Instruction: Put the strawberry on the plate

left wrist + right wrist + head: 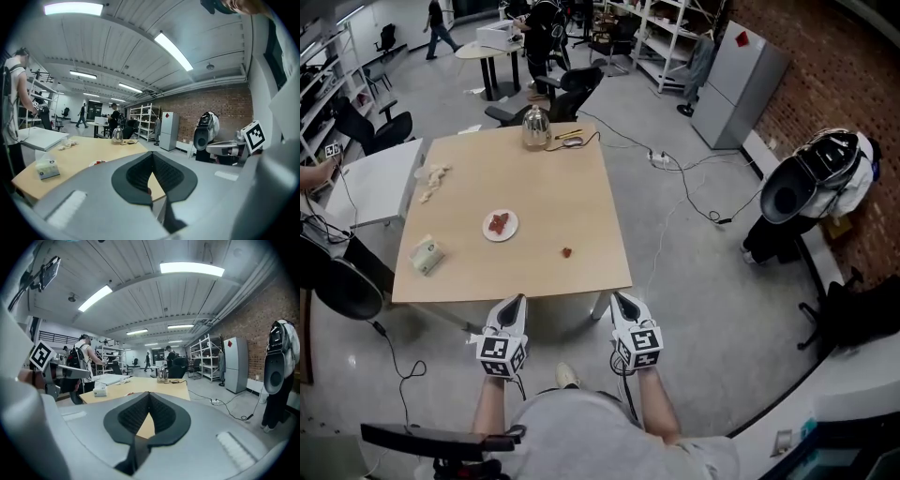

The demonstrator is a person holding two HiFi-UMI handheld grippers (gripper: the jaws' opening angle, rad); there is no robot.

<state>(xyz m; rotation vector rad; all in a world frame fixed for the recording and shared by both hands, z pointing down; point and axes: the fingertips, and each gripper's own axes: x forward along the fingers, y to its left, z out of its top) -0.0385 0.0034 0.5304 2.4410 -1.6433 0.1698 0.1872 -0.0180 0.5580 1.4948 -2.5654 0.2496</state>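
Note:
A small red strawberry (pixel 566 251) lies on the wooden table (pixel 581 216), right of centre and toward the front. To its left stands a white plate (pixel 500 225) with red pieces on it; the left gripper view shows this plate (pixel 97 163) low over the jaws. My left gripper (pixel 517 299) and right gripper (pixel 617 297) hang side by side just off the table's front edge, tips pointing at the table. Both are shut with nothing between the jaws. In each gripper view the dark pads (pixel 140 171) (pixel 161 413) meet at their tips.
A metal kettle (pixel 535 128) and cables (pixel 572 141) sit at the table's far edge. A tissue pack (pixel 427 255) and pale crumpled bits (pixel 434 178) lie on its left side. A white side table (pixel 375 183) adjoins on the left. Office chairs and people are beyond.

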